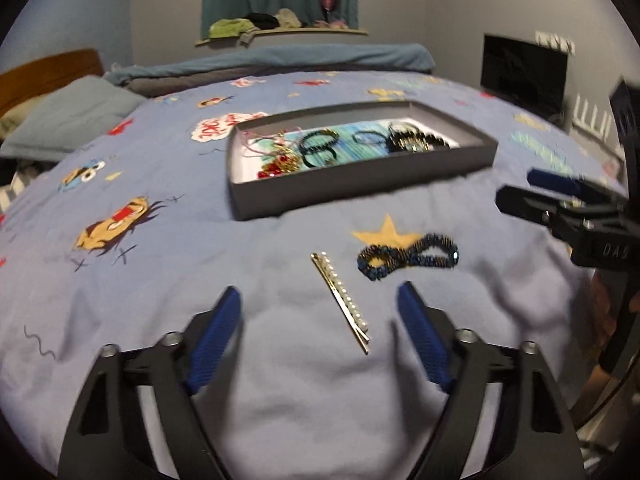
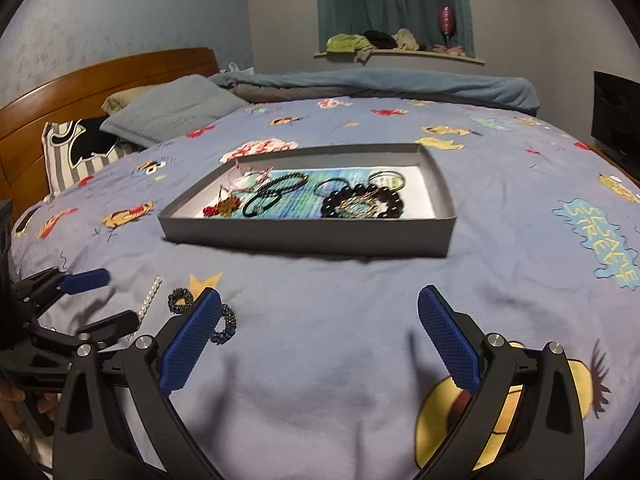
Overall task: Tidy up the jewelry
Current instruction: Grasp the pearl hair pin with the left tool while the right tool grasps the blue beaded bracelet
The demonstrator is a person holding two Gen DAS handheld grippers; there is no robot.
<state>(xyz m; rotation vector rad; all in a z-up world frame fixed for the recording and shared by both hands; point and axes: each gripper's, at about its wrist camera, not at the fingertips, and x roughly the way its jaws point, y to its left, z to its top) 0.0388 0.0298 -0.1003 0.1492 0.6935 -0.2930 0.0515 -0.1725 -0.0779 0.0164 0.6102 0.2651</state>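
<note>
My left gripper [image 1: 320,296] hovers with jaws wide over the slim gold hair clip set with a row of pearls [image 1: 342,300], which lies flat on the blue cartoon-print bedspread [image 1: 280,392] beside the dark blue beaded bracelet twisted into a figure eight [image 1: 408,257]. I judge the clip light, stiff and thin, hard to pinch off soft fabric, so I'd take it across its middle. My right gripper [image 2: 320,320] is also spread wide and empty, and open bedspread leads to the shallow grey cardboard box [image 1: 360,192], whose low wall I must clear.

Both the left tongs [image 1: 320,312] and the right tongs [image 2: 320,320] hang low with blue pads spread wide, holding nothing.
</note>
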